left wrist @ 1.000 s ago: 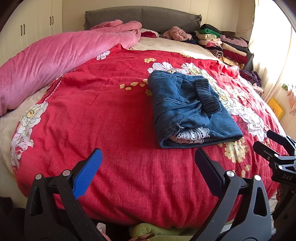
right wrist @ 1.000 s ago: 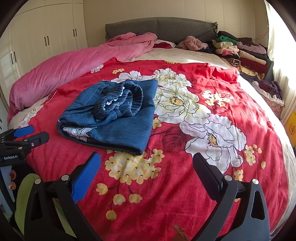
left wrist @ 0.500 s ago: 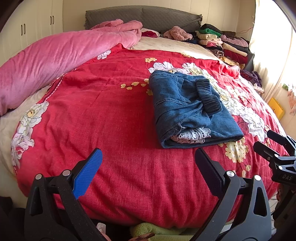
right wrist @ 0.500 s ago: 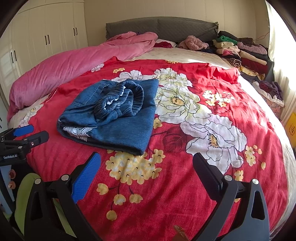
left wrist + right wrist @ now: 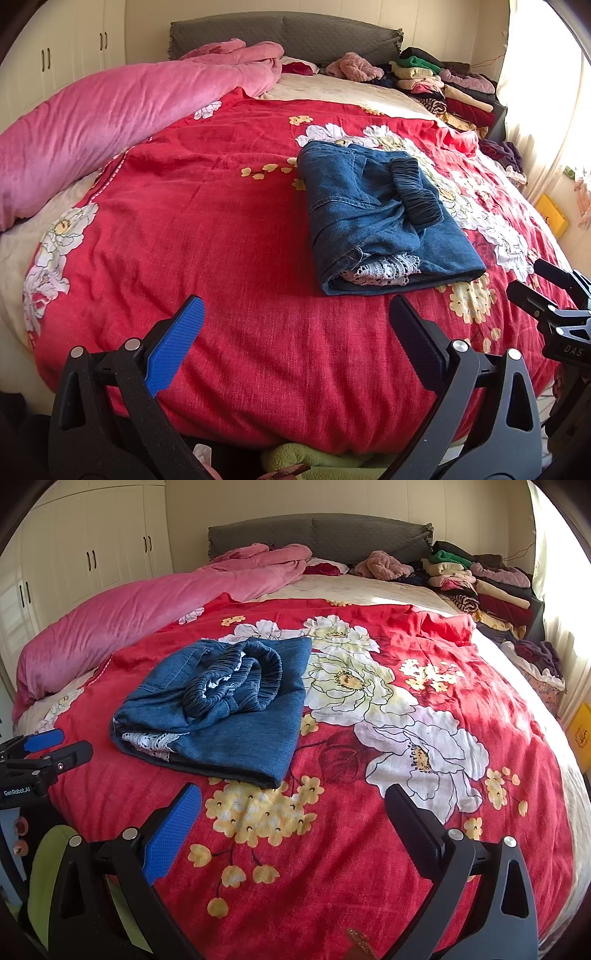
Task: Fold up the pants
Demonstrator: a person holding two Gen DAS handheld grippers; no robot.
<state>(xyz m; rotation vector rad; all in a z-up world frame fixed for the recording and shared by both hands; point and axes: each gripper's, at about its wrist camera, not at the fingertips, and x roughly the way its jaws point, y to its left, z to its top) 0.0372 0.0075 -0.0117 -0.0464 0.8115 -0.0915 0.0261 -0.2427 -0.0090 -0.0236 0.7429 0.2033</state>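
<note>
The blue denim pants (image 5: 373, 218) lie folded into a compact bundle on the red floral bedspread (image 5: 221, 229), their elastic waistband on top and white lace trim showing at the near end. In the right wrist view the same pants (image 5: 229, 709) sit left of centre. My left gripper (image 5: 295, 321) hovers open near the bed's front edge, short of the pants and slightly left of them. My right gripper (image 5: 293, 805) is open too, just in front of the bundle's near right corner. Neither holds anything. Each gripper appears at the other view's edge: the right gripper (image 5: 546, 284) and the left gripper (image 5: 51, 746).
A pink quilt (image 5: 110, 122) runs along the left side of the bed. Stacked folded clothes (image 5: 443, 81) sit at the far right by the grey headboard (image 5: 288, 33). A white wardrobe (image 5: 92, 554) stands to the left, and a bright curtained window (image 5: 535, 92) to the right.
Both views have shifted only very slightly. The pants stay still on the bed and both grippers remain open.
</note>
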